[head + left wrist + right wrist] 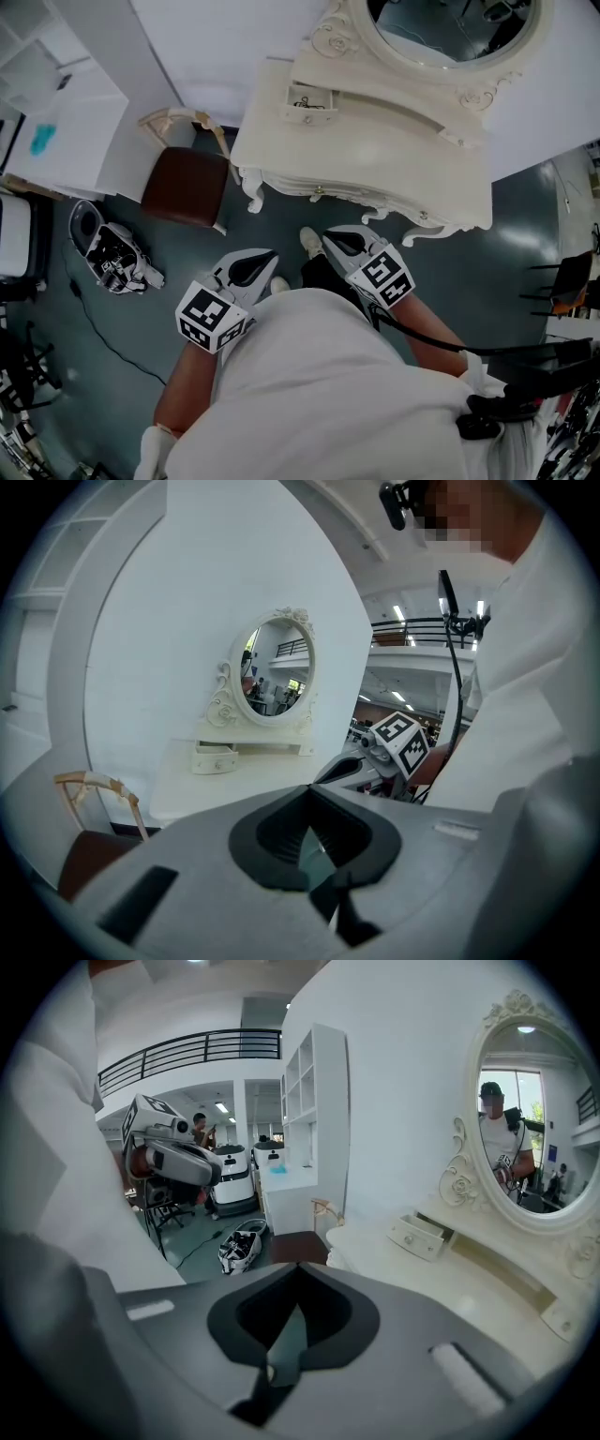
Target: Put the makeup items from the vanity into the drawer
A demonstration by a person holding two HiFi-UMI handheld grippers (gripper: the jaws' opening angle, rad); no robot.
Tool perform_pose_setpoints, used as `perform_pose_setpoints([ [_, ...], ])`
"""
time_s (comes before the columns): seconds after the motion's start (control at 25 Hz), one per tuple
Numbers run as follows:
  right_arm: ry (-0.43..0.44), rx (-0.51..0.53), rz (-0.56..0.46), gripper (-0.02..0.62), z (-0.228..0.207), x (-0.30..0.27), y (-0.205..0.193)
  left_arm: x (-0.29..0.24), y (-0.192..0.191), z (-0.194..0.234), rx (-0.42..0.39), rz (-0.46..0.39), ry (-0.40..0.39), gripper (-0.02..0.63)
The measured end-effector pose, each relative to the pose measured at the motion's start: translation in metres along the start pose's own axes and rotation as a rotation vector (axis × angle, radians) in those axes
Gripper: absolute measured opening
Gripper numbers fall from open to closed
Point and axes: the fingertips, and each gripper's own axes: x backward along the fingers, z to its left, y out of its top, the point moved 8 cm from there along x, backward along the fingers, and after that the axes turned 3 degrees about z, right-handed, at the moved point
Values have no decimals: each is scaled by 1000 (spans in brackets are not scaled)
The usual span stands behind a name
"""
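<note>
The white vanity point(375, 155) with its oval mirror point(450, 33) stands ahead of me, a step away. On its left end a small drawer point(309, 101) is open, with a few small dark items point(305, 102) inside; I cannot tell what they are. The same drawer shows in the left gripper view point(214, 758) and the right gripper view point(419, 1234). The vanity top looks bare. My left gripper point(247, 268) point(309, 794) and right gripper point(339, 242) point(298, 1271) are held close to my body, short of the vanity. Both are shut with nothing in them.
A brown stool point(186, 186) stands left of the vanity. An open bag point(114, 261) and a cable lie on the floor further left. A white shelf unit point(56, 112) is at the far left, a dark chair point(570, 281) at the right edge.
</note>
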Motion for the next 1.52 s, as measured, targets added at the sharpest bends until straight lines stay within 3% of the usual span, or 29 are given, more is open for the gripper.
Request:
perform_pose_setpoints([
  [1.52,20,65,-11,0,9,-6,11,3,-9,0,18,15,8,2],
])
